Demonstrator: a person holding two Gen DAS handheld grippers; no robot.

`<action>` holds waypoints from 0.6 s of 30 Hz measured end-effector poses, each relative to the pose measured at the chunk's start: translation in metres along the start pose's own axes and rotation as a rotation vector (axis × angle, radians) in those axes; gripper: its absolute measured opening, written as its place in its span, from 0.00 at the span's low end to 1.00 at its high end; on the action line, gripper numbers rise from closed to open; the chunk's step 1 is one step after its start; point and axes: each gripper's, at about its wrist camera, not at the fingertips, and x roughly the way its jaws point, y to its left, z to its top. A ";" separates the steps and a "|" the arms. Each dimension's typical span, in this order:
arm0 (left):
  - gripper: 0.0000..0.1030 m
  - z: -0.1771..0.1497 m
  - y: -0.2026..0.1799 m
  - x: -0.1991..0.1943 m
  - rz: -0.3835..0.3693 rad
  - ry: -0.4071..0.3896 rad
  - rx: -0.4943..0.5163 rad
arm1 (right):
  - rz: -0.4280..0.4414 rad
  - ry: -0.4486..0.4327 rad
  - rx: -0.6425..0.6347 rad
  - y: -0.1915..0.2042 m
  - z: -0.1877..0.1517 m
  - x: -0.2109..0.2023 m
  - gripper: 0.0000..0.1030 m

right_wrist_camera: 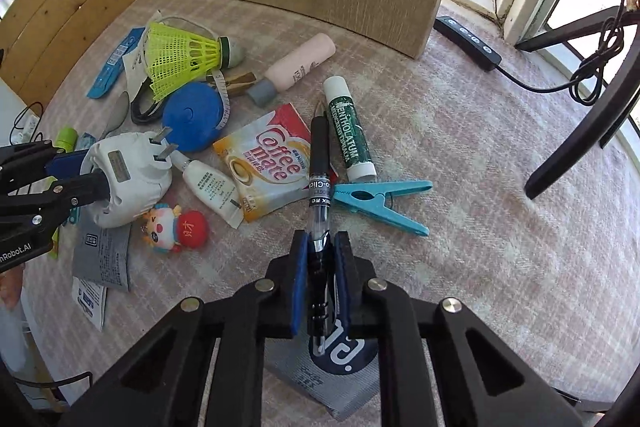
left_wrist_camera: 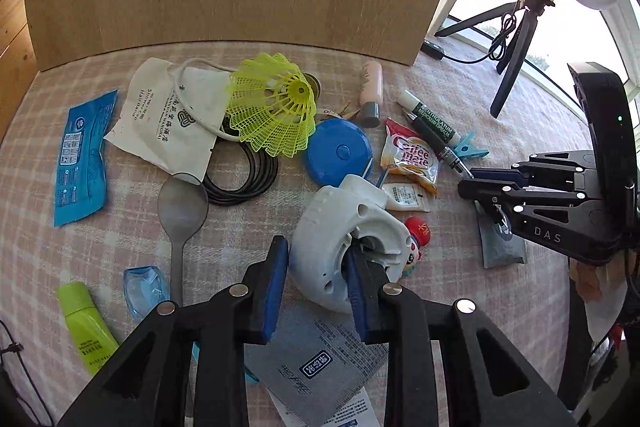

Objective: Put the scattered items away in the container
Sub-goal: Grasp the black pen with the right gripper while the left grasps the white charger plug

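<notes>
Right wrist: pen point(right_wrist_camera: 319, 187) between right gripper point(right_wrist_camera: 320, 247) pads (pinched).

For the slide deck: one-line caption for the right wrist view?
Right gripper closes on black pen amid clutter.

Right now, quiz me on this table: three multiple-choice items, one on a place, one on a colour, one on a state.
1. The clothespin lies where?
A. right of the pen
B. on the shuttlecock
C. under the spoon

2. The shuttlecock is:
A. red
B. yellow
C. black

3. The right tool is:
A. wide open, empty
B. shut on the pen
C. holding the clothespin

Key: 1 A, it sits beside the pen on the right; 2 B, its skirt is yellow mesh; 3 B, both pads press the pen's barrel.
</notes>
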 end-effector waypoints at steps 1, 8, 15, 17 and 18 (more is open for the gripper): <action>0.26 -0.002 -0.001 -0.002 -0.003 -0.004 -0.003 | 0.002 -0.007 0.006 -0.001 -0.003 -0.003 0.13; 0.26 -0.008 -0.011 -0.021 -0.031 -0.034 -0.030 | 0.065 -0.083 0.097 -0.009 -0.021 -0.042 0.13; 0.26 -0.012 -0.043 -0.049 -0.073 -0.075 -0.002 | 0.077 -0.176 0.162 -0.019 -0.053 -0.100 0.12; 0.26 -0.013 -0.060 -0.057 -0.097 -0.087 0.024 | 0.065 -0.221 0.195 -0.027 -0.069 -0.124 0.12; 0.26 -0.012 -0.069 -0.061 -0.113 -0.092 0.039 | 0.054 -0.241 0.214 -0.034 -0.077 -0.136 0.12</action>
